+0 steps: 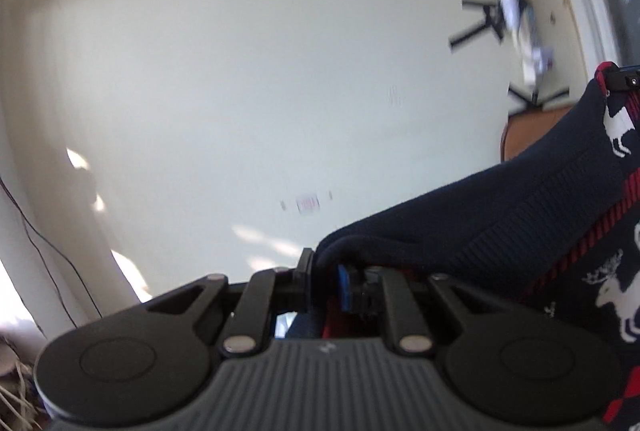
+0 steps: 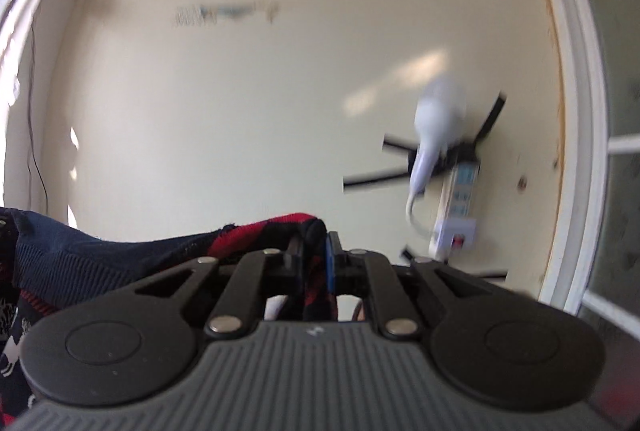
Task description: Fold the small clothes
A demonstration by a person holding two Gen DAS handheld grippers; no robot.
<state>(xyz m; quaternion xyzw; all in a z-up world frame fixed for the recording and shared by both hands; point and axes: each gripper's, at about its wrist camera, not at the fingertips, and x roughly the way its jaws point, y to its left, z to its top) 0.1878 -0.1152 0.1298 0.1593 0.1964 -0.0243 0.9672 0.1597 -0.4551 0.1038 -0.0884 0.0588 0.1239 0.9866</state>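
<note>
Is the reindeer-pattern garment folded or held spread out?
Spread: the garment hangs stretched between the left gripper and right gripper, each shut on an edge.

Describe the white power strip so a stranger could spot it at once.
Look at the cream wall ahead of the right tongs. Near its right edge, beside the white door frame, the power strip is fixed with crossed black tape, a white plug inserted on top.
</note>
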